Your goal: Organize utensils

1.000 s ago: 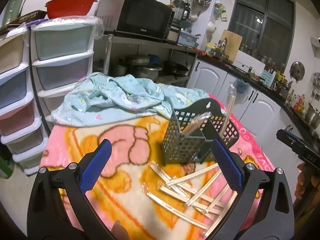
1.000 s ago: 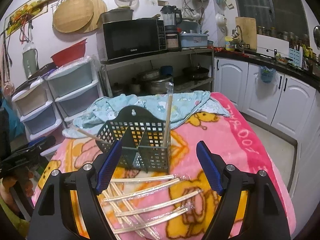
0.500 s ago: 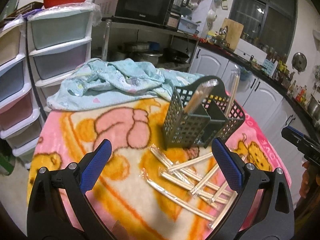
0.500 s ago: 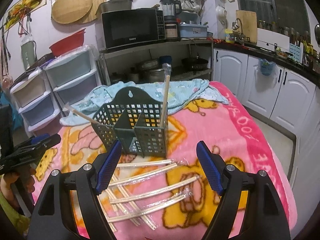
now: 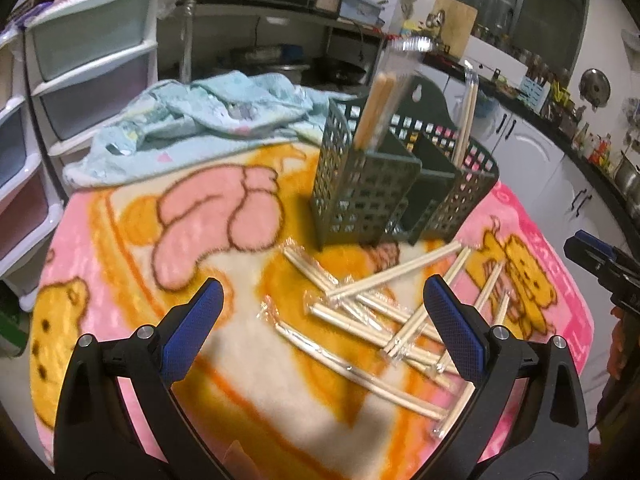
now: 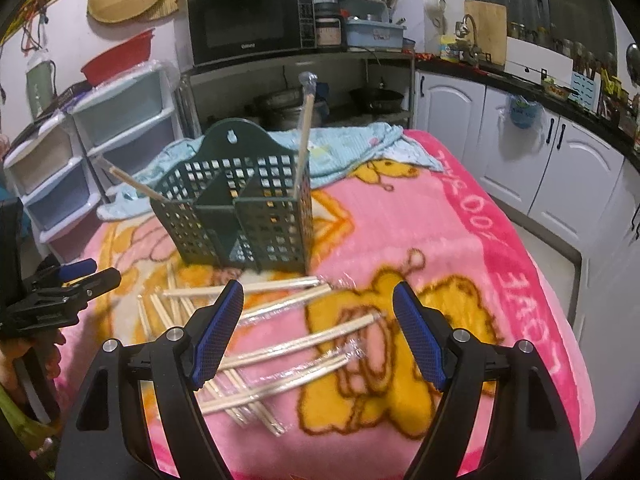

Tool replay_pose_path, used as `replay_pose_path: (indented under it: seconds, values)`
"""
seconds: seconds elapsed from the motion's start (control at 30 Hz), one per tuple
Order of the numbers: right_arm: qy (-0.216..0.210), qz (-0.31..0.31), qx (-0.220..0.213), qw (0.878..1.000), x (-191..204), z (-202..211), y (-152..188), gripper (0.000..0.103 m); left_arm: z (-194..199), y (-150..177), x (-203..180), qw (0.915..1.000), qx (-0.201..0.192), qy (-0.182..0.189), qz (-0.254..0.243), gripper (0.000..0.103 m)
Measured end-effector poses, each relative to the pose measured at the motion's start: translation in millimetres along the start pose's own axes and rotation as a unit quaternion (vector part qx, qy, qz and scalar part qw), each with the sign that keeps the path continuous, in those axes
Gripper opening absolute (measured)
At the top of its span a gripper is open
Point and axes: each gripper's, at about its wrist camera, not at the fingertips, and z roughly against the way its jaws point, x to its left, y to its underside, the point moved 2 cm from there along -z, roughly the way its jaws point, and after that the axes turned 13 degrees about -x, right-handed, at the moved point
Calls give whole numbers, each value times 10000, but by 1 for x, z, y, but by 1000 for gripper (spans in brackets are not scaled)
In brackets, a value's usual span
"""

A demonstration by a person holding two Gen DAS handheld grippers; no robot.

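Observation:
A dark green slotted utensil caddy [image 5: 384, 188] stands on the pink cartoon blanket [image 5: 160, 216]; it also shows in the right wrist view [image 6: 244, 216]. Two wrapped chopstick pairs stand in it, one [image 5: 374, 110] at the left and one [image 5: 466, 114] at the right. Several wrapped chopstick pairs [image 5: 372, 316] lie scattered in front of the caddy, also seen in the right wrist view [image 6: 280, 344]. My left gripper [image 5: 320, 332] is open and empty just above the pile. My right gripper [image 6: 318, 336] is open and empty over the pile.
A crumpled light blue cloth [image 5: 208, 120] lies behind the caddy. Plastic drawer units [image 5: 80, 64] stand left of the table. A shelf with a microwave [image 6: 244, 32] is behind, white cabinets [image 6: 532, 160] to the right. The blanket's edge [image 6: 560, 320] drops off at right.
Both grippers have moved forward and lower toward the caddy and the chopstick pile. Both stay open and empty. Nothing on the table has moved.

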Motion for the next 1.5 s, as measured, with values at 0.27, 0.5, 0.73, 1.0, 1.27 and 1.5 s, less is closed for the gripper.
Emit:
replay_pose_path:
  seconds: [0.27,0.5,0.73,1.0,1.27,1.5]
  values:
    - [190,-28,241,9995,-12,-13,17,75,-23,14,11,9977,415,321,432,61]
    - [314,-93,409,9986,-24,-23,27,74,-39,18,24,9933,670,425,840,47]
    - [274,-254,644,9972,-33,-35,39,74,-56,25,31,9886,899,539,1080,36]
    - [90,-486,956,9942,-41,-52,55,66,-66,27,33,9863,984,624,1165,30]
    - [-156,-815,1288,9882,-45,-74,70,48,-65,28,35,9864,1002,589,1158,23]
    - [-217,-960,1311,9865,-49,-77,76,27,-62,29,34,9865,990,580,1167,17]
